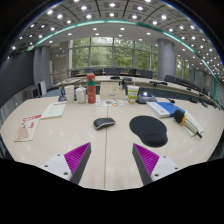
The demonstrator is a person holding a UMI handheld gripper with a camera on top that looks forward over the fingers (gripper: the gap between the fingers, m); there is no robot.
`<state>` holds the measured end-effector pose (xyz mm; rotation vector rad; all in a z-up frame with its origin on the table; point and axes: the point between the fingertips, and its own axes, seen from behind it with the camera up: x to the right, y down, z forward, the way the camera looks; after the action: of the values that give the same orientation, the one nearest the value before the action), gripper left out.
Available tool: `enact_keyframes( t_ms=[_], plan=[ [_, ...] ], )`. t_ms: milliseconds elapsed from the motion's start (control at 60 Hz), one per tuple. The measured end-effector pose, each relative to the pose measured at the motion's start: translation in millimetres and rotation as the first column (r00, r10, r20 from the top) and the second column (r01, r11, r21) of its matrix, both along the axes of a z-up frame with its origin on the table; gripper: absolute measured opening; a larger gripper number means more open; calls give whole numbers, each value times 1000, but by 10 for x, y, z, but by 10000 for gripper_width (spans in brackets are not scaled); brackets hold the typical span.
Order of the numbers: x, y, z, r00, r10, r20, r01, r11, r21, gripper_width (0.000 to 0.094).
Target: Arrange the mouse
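- The hand-held gripper (pixel 111 160) hangs above the near part of the worktop (pixel 40 150) with its two fingers spread wide apart and nothing between them; the magenta pads (pixel 76 156) face inward across a bare gap, a stance that suits an approach rather than a hold
- The mouse (pixel 104 123) lies flat on the worktop well ahead of the fingers and a little to their left; it rests on its own, untouched, off the mouse pad
- The mouse pad (pixel 149 129), a dark rounded mat, lies just to the right of the mouse and apart from it; I judge it the likely home for the mouse, since arranging the mouse most plainly means setting it on that mat
- By that reading the task is not yet begun: the mouse has still to be reached, grasped and carried right onto the pad
- The wide spread of the fingers fits the next need, I think, for the mouse is low and broad and wants a gap wider than its body
- Farther back stand a red bottle (pixel 91 89) and a white cup (pixel 80 95), with papers (pixel 29 126) at the left and a blue object (pixel 163 108) beyond the pad; all stand clear of the short path from mouse to pad
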<state>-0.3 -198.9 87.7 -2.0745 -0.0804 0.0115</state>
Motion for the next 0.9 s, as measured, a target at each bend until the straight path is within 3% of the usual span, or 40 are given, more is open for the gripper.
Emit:
enact_keyframes(
  t_ms=[300, 450, 733, 783, 900],
  plan=[
    [-594, 1529, -677, 999, 3, -38, -5, 998, -69, 857],
    [-690, 1896, -967, 1000, 3, -26, -6, 991, -132, 858],
    [-817, 2398, -1003, 1000, 5, 6, -4, 988, -153, 850],
    [-839, 2458, -999, 1000, 7, 13, -5, 987, -159, 817],
    [-868, 2573, -1008, 1000, -12, 12, 14, 985, -169, 626]
  ],
)
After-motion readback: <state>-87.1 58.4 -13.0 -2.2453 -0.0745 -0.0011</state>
